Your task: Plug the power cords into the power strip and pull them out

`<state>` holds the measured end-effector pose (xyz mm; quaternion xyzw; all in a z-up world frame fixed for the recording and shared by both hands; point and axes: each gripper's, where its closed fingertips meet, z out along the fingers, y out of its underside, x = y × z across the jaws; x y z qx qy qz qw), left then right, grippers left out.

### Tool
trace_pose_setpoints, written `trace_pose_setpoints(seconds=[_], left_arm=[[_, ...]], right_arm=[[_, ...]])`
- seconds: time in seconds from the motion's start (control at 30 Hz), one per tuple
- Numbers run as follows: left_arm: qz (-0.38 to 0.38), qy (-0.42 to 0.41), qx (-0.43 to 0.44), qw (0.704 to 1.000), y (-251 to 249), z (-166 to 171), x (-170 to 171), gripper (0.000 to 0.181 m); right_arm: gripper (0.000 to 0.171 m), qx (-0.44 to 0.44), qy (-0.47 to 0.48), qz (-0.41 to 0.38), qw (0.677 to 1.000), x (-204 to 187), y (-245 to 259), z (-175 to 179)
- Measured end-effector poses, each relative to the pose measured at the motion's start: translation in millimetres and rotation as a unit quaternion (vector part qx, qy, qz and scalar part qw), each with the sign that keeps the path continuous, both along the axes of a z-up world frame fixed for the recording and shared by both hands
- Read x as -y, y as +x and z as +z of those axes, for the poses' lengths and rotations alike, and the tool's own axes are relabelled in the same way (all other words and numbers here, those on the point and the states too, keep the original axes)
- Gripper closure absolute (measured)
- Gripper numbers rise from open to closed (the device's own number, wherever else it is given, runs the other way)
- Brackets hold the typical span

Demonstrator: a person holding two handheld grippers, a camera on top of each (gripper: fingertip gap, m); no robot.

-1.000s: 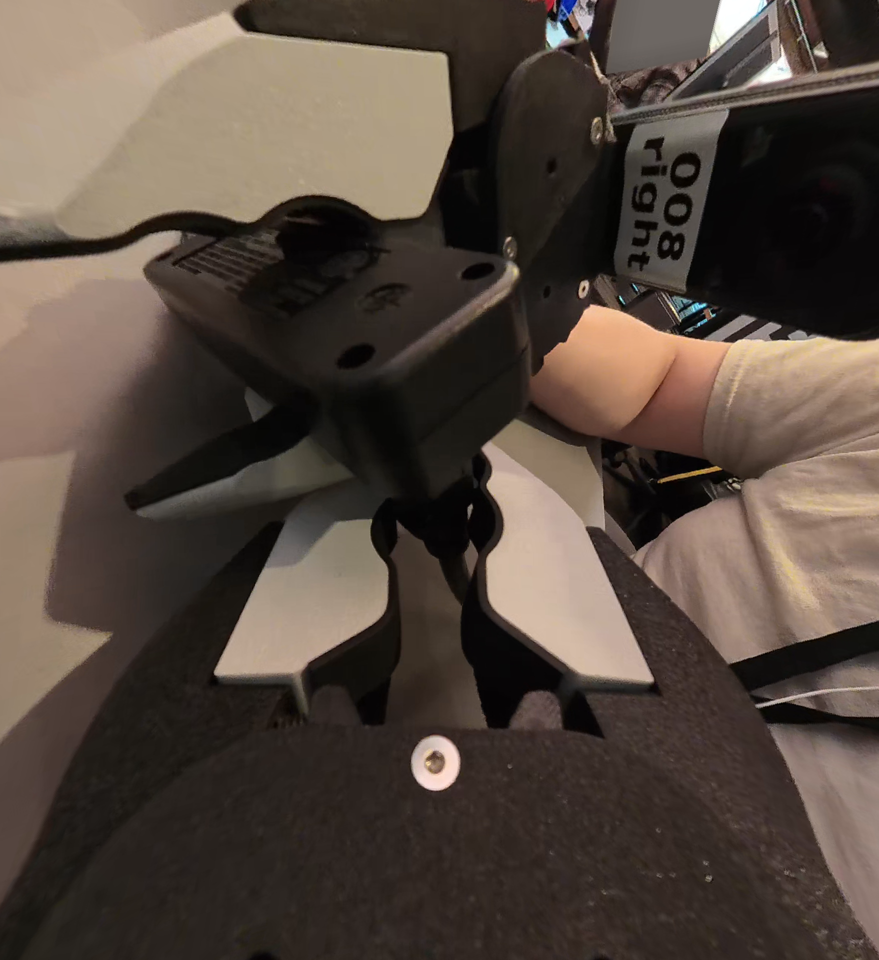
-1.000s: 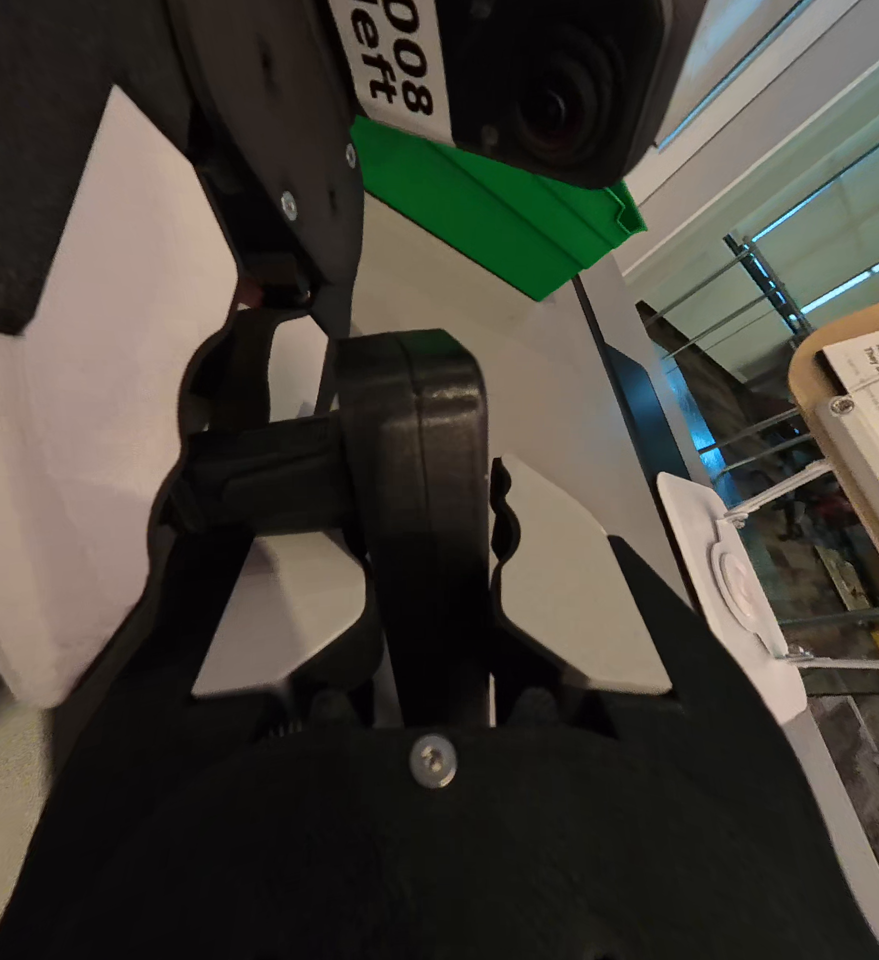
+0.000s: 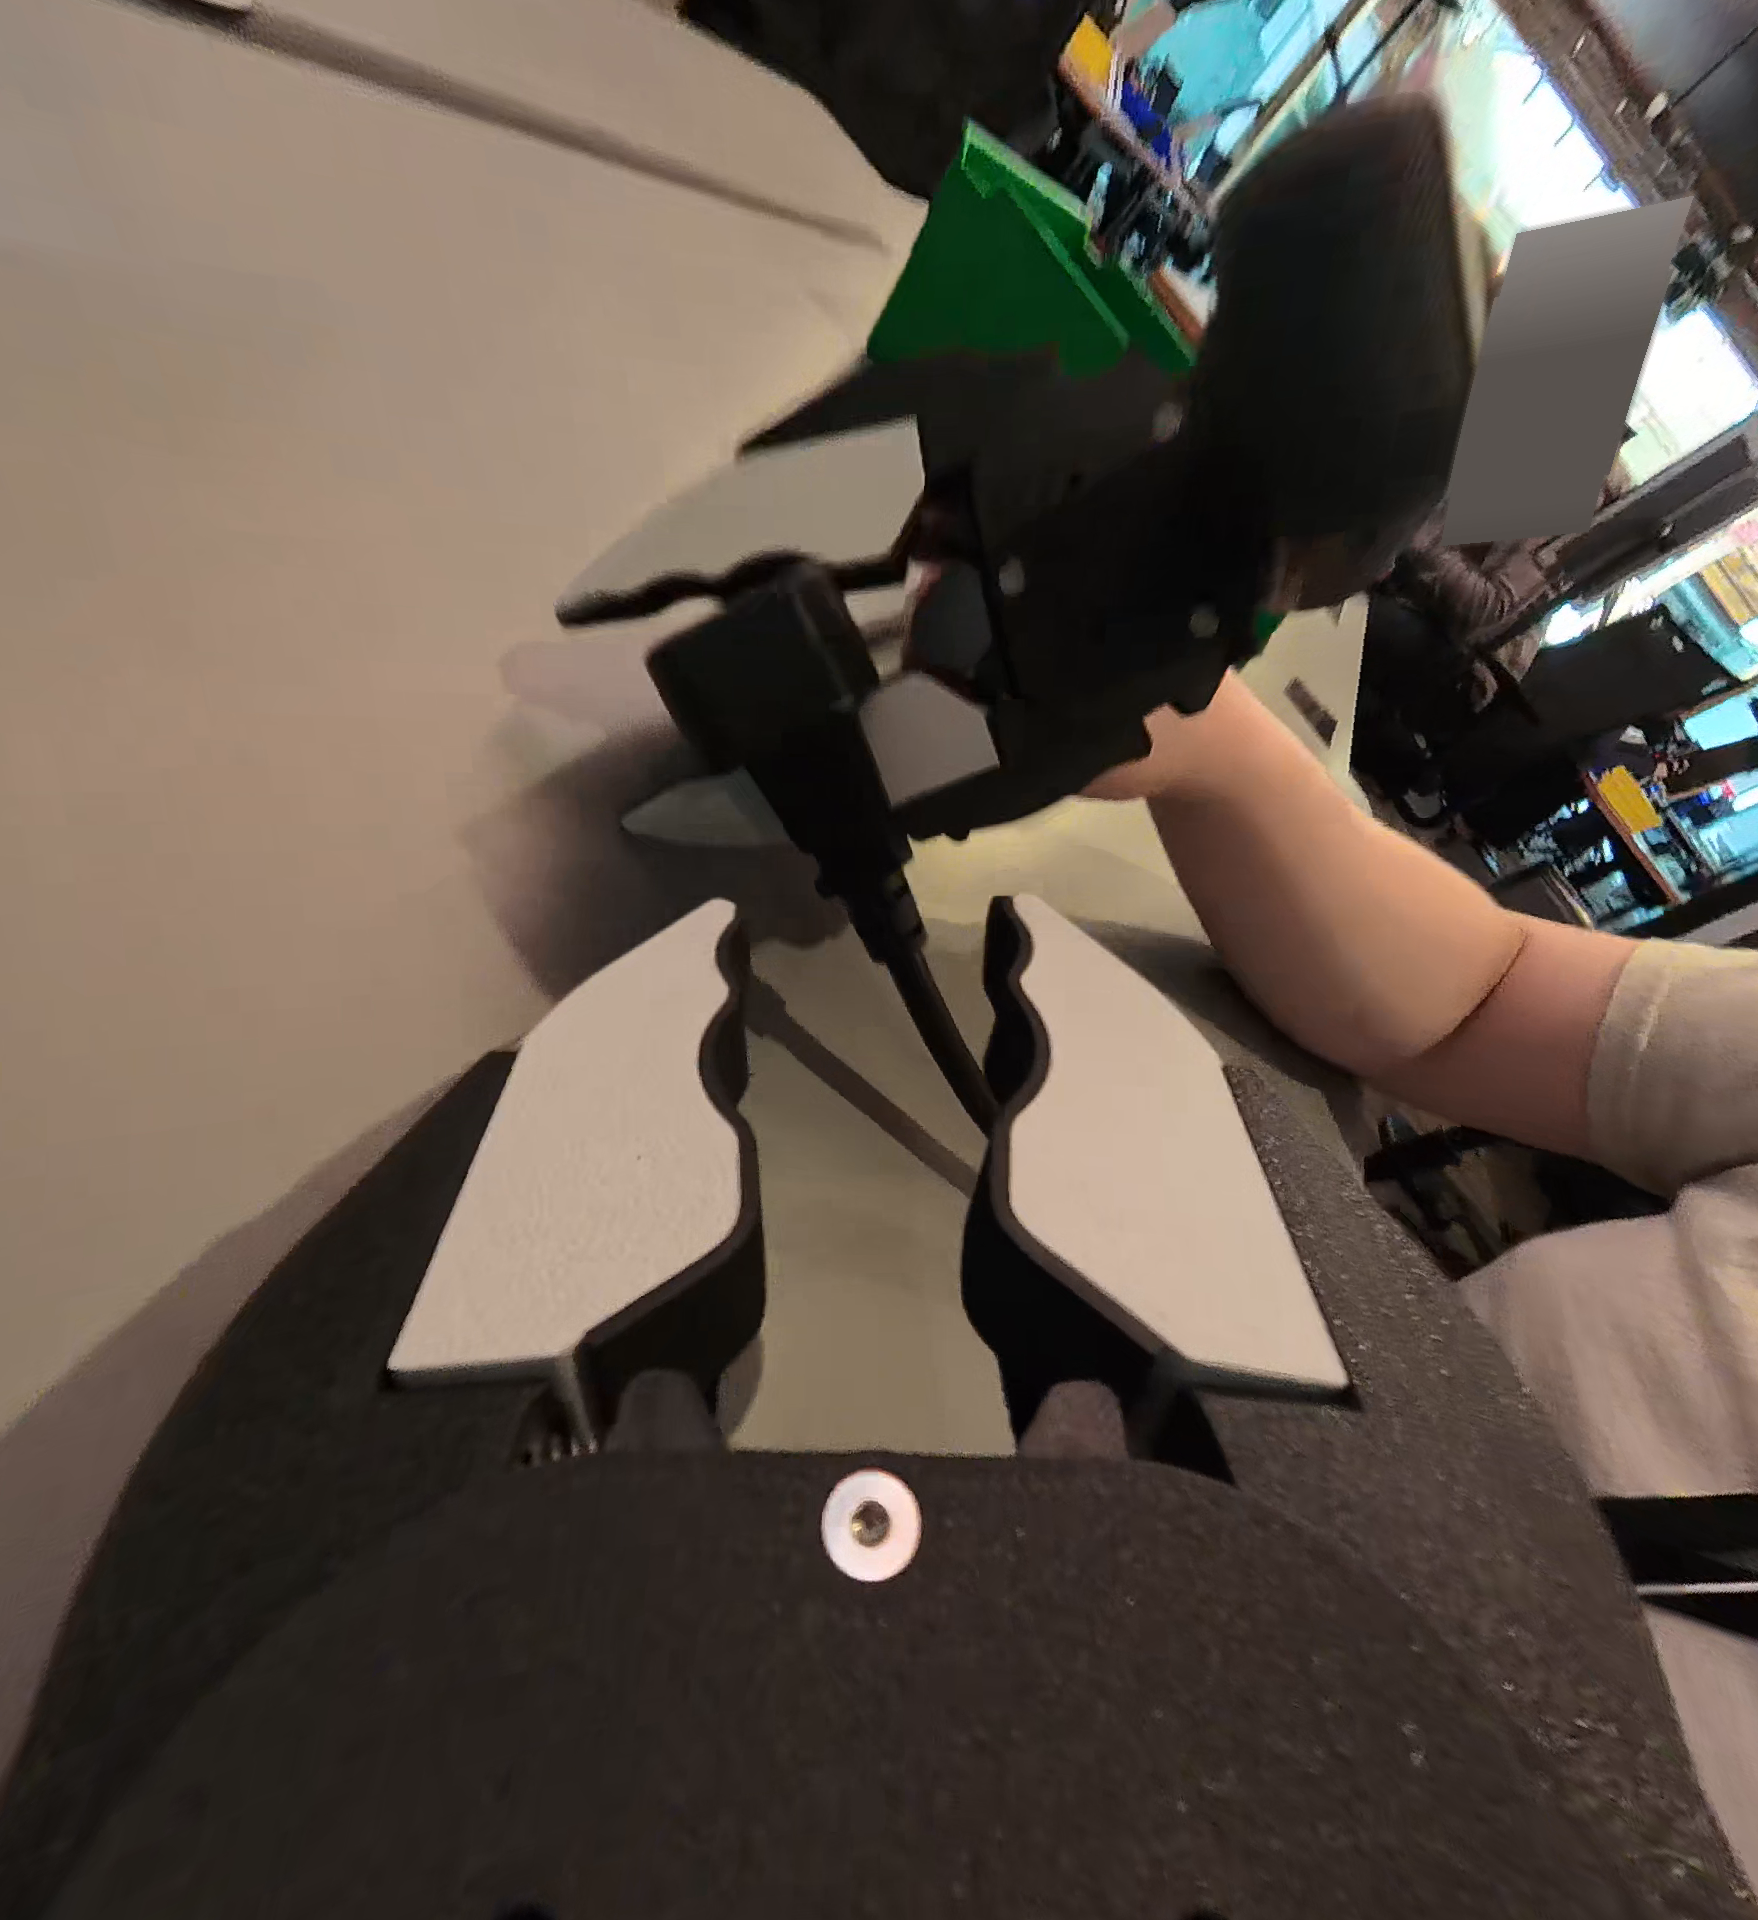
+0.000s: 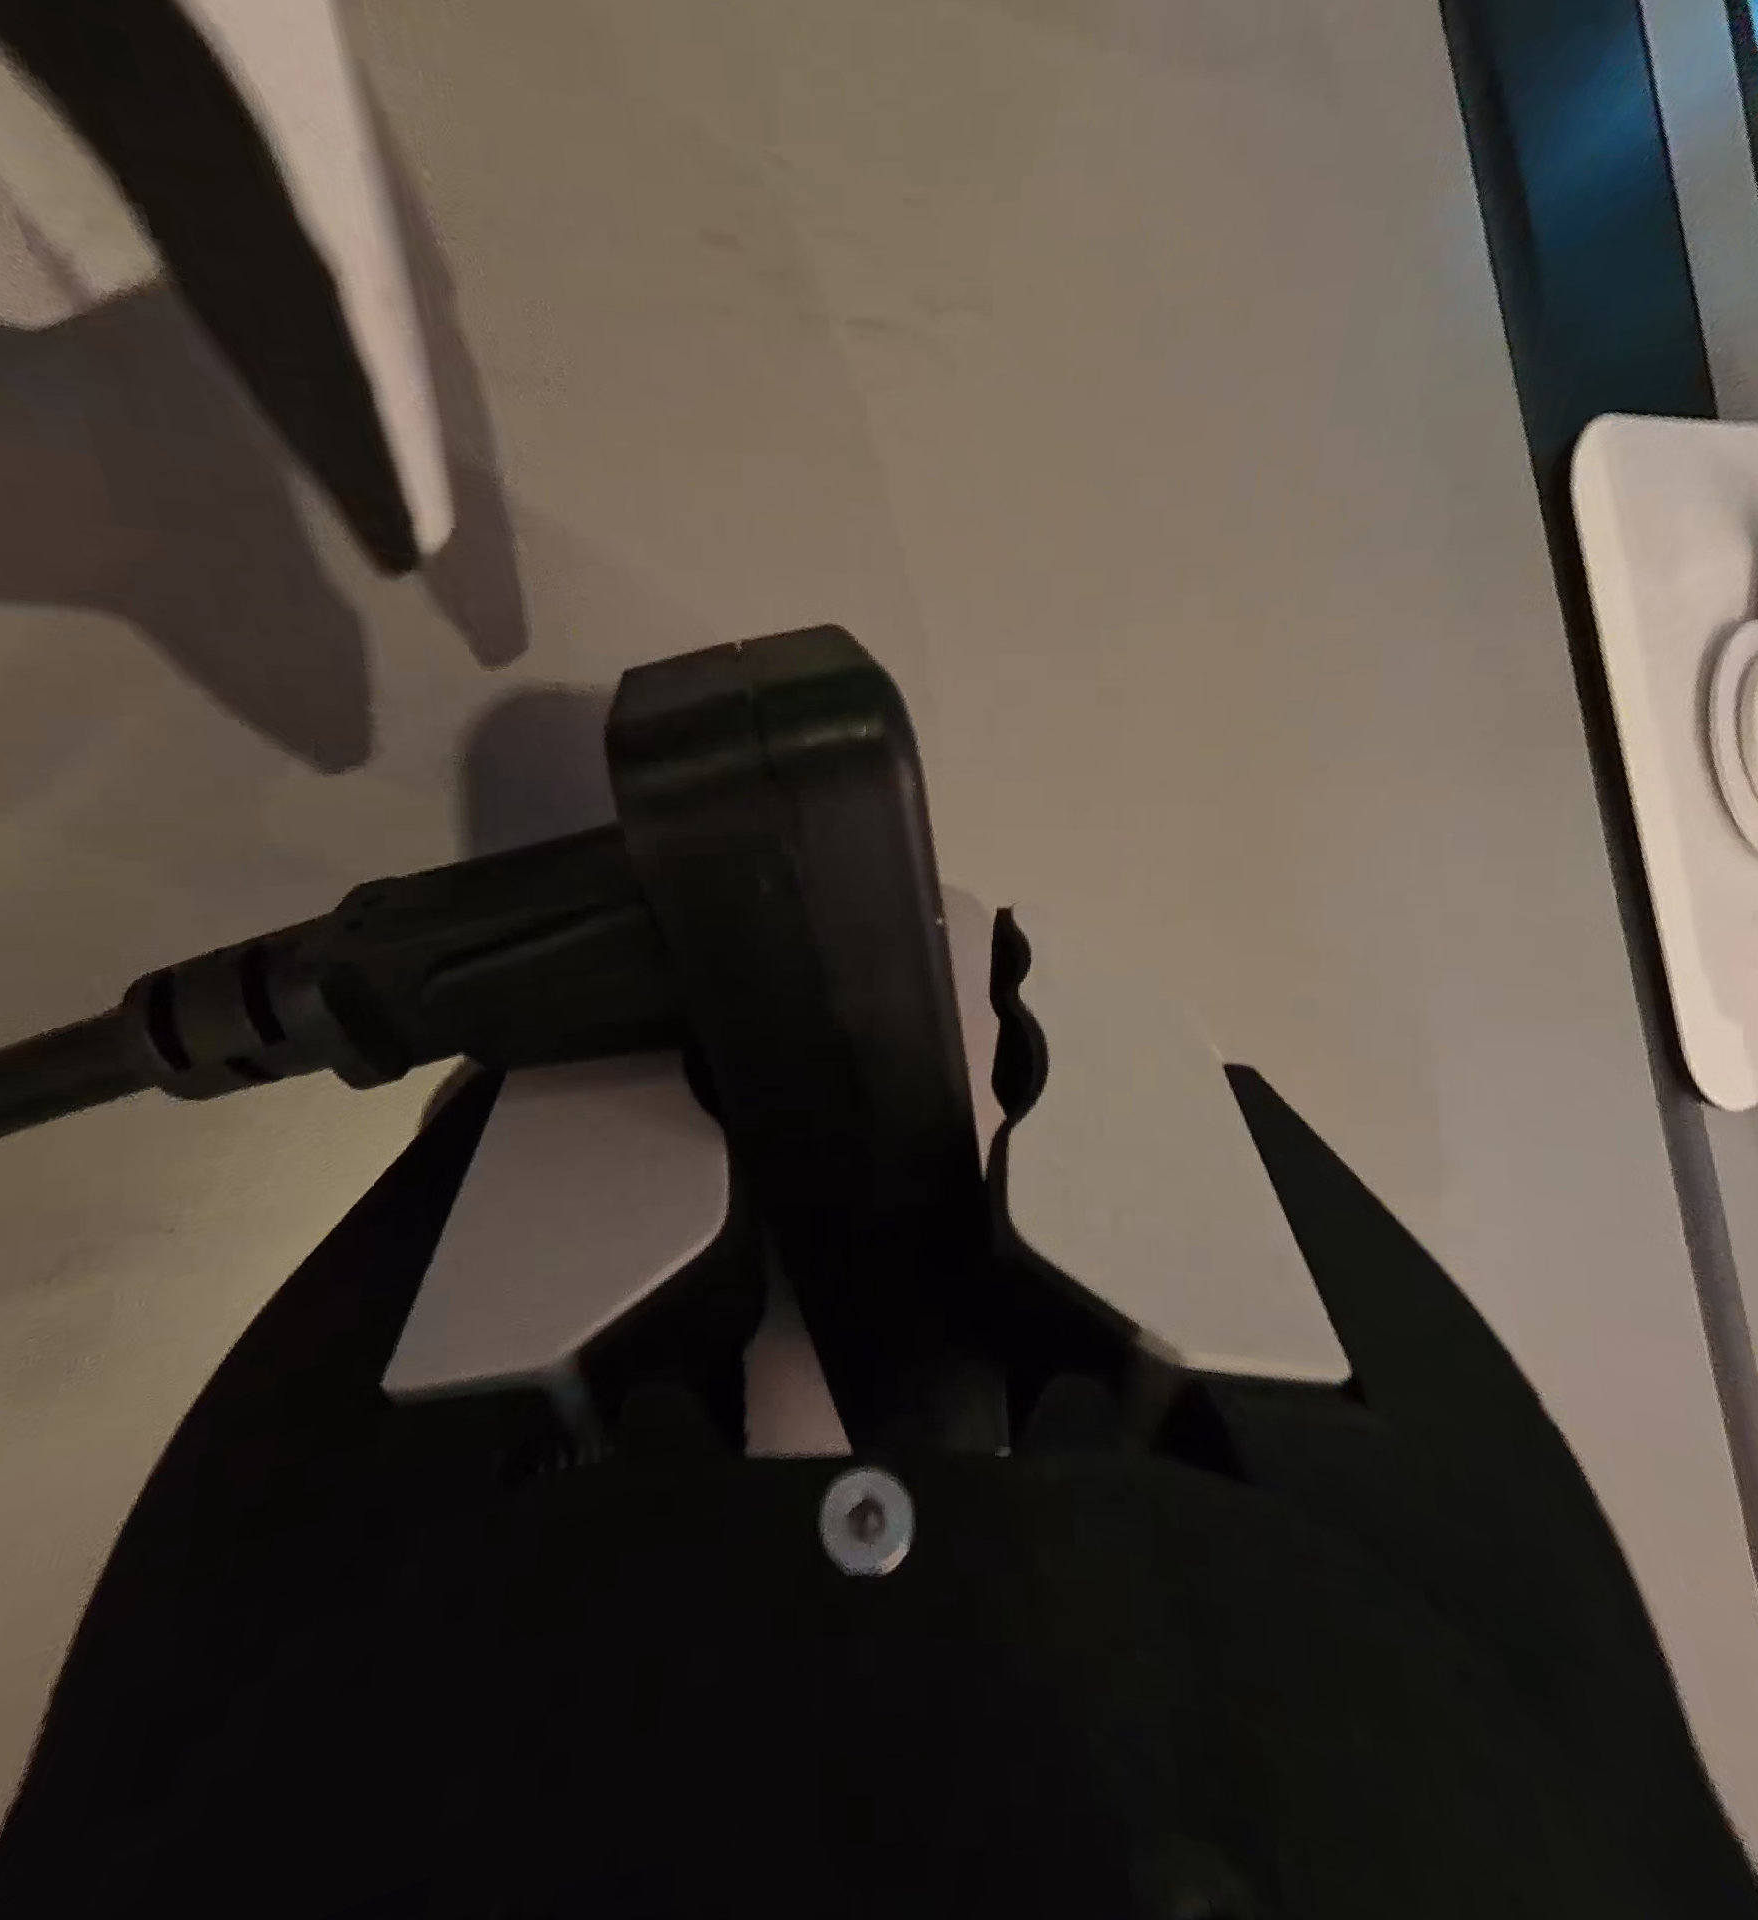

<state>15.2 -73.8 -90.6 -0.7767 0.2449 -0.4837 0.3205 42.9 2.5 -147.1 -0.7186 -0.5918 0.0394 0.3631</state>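
Pale table (image 3: 231,520) all around, green bin (image 3: 989,281) at the upper middle of the left wrist view, busy room far behind.

Right gripper (image 4: 833,1039) clamped on a flat black block (image 4: 781,831), fingers pinching its two flat sides. Block up on edge in the middle of the right wrist view. Cord (image 4: 231,997) plugged into the block's left side and running off to the left edge. Hard to tell if the block is the power strip. White pad (image 4: 1685,748) stuck at the right edge, well apart.

Left gripper (image 3: 864,920) low in its own view, fingers wide, holding nothing. Cord passing between them, close to the right-hand finger, maybe touching it. Bare arm (image 3: 1322,935) at the right.

Step in hand, by the look of it: pulling the cord out of the block.

To do it well:
- Slide the left fingers up the cord to the thick plug end, not the thin wire.
- Close firmly there.
- Hold the block hard with the right fingers so it cannot move.
- Pull straight back along the plug, no twisting, no sideways yank.
- Start slow.
- Watch for the block slipping, likely smooth and gripped near one end only.
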Motion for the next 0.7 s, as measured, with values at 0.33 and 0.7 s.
trace_pose_setpoints(seconds=[0.33, 0.7], left_arm=[[-0.15, -0.124, -0.035, 0.98, 37, -23, 58, 0.129], [-0.257, -0.16, -0.107, 0.947, 74, -44, 145, 0.142]], right_arm=[[0.124, -0.016, 0.011, -0.06, 0.998, -21, 17, 2], [0.123, -0.045, 0.032, -0.066, 0.996, -22, 16, 5]])
